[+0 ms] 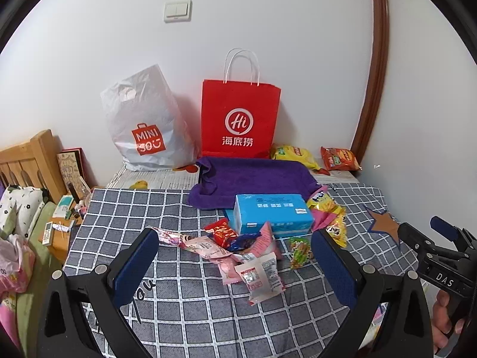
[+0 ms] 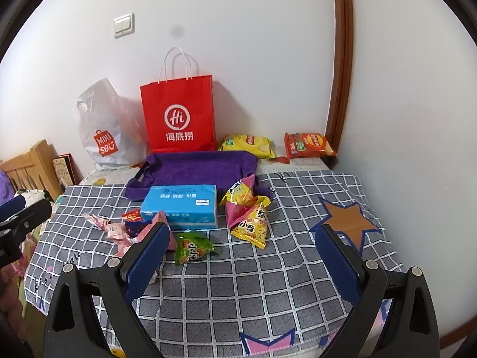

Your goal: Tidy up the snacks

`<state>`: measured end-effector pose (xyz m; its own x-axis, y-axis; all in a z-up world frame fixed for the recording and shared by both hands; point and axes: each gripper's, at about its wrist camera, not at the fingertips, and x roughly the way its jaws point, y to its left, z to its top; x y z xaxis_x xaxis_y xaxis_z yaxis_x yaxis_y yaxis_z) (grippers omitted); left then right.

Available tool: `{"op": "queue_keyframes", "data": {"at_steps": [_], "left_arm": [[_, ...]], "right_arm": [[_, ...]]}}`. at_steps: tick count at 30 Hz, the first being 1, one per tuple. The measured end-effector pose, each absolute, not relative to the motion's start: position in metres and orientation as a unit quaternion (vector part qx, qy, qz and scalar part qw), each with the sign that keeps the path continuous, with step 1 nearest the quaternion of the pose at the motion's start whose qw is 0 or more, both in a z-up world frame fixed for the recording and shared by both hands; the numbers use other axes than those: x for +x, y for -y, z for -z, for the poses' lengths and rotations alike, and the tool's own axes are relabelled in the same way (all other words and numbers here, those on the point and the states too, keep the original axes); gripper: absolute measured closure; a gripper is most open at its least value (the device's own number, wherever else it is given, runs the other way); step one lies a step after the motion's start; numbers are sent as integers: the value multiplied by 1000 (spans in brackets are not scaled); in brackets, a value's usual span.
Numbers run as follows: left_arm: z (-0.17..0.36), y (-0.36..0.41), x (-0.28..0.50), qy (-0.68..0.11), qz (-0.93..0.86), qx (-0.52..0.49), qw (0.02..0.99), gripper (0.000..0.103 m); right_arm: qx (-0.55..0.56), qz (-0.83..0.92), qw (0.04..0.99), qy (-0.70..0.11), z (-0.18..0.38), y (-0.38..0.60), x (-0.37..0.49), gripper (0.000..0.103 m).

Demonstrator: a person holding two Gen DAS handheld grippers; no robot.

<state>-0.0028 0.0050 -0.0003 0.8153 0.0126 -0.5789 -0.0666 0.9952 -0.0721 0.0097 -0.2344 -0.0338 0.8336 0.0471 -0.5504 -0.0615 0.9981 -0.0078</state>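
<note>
Grey checked cloth point(image 2: 253, 283) covers table by white wall; blue tissue box point(image 2: 182, 205) mid-cloth. Small snack packets point(image 1: 238, 247) scattered in front of and beside box, chip bags point(image 2: 247, 144) behind. Left gripper point(image 1: 235, 265) and right gripper point(image 2: 241, 256) hover wide open, empty. Bare cloth nearest grippers.

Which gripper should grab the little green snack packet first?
Probably the right. The green snack packet lies just ahead of the right gripper, beside its left finger, both jaws open. From the left gripper, pink packets lie nearer.
</note>
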Motion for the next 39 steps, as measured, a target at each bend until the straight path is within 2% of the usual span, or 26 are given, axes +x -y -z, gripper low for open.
{"op": "queue_keyframes", "data": {"at_steps": [7,16,21,26,32,38,39], "left_arm": [[35,-26,39,-343,-30,-59,937,5],[72,-58,80,-389,-50,-63,918,6],[79,-72,90,-394,-51,-75,915,6],[81,-81,98,-391,-54,-79,915,6],[87,-92,108,-396,-60,-85,913,6],[100,-93,120,-415,-53,-95,904,6],[104,-92,122,-419,-51,-96,902,6]], "right_arm": [[-28,-24,952,-305,64,241,49,8],[-26,-11,927,-374,121,263,115,20],[-6,-9,918,-396,145,275,143,26],[10,-16,913,-407,158,276,168,27],[16,-26,908,-418,173,269,194,35],[18,-27,900,-434,190,265,215,36],[19,-27,899,-436,192,265,216,38]]}}
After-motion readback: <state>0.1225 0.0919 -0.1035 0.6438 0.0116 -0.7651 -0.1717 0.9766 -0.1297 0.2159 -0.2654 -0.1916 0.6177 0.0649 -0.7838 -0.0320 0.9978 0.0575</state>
